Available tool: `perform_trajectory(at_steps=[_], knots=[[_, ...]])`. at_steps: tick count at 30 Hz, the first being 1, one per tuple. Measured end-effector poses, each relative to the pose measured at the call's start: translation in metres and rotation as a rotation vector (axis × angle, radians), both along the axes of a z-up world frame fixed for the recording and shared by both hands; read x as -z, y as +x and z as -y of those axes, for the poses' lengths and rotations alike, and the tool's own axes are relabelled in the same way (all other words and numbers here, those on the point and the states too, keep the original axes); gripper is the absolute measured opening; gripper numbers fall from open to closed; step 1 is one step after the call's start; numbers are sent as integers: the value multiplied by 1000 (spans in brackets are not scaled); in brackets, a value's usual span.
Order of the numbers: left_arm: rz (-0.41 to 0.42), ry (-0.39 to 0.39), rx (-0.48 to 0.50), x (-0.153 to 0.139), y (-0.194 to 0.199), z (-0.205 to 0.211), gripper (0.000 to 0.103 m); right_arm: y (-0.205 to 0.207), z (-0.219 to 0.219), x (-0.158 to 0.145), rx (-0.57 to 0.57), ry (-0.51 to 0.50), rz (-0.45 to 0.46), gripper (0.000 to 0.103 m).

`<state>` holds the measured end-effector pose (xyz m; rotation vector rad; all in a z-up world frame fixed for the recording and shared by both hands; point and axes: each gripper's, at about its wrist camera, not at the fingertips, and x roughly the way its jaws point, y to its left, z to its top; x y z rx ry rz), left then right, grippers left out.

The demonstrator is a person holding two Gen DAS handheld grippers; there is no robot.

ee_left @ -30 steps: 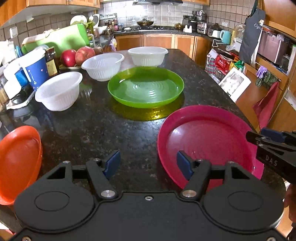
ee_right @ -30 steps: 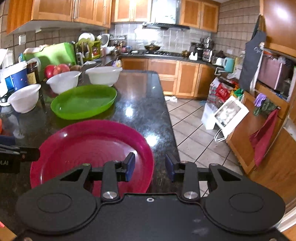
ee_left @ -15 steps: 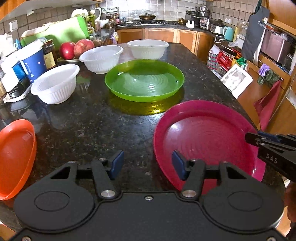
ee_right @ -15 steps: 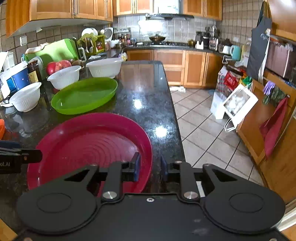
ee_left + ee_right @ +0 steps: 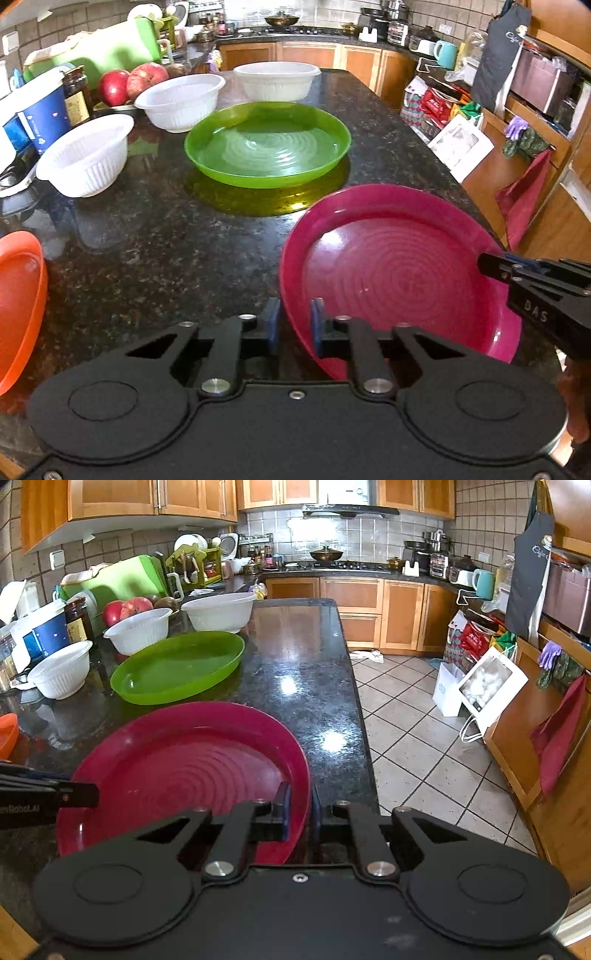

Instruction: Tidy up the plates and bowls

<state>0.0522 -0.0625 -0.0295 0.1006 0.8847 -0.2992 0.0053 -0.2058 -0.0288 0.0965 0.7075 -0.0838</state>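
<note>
Nearest you, both claws pinch the rim of the red plate (image 5: 399, 273) at the front of the counter (image 5: 155, 251): your left gripper (image 5: 295, 325) is clamped on its left edge, your right gripper (image 5: 300, 810) on its right edge, pads tight on the plastic. Lift unevenly and the plate can twist or slide out of one thin grip. Its right edge sits close to the counter's drop to the floor, so a slip there falls far. Beyond it the green plate (image 5: 266, 144) lies flat; come in low and you knock its rim. Farther back, three white bowls (image 5: 177, 101) stand loose and tip easily. An orange plate (image 5: 18, 306) sits at your left.
</note>
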Motion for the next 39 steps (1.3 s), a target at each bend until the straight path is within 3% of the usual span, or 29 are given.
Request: perform_trajectory(at_steps=[24, 39], knots=[[26, 17, -21, -8, -2, -8, 19, -1, -10, -4, -9, -19, 22, 13], [58, 9, -48, -15, -7, -61, 19, -3, -53, -14, -47, -52, 36, 12]])
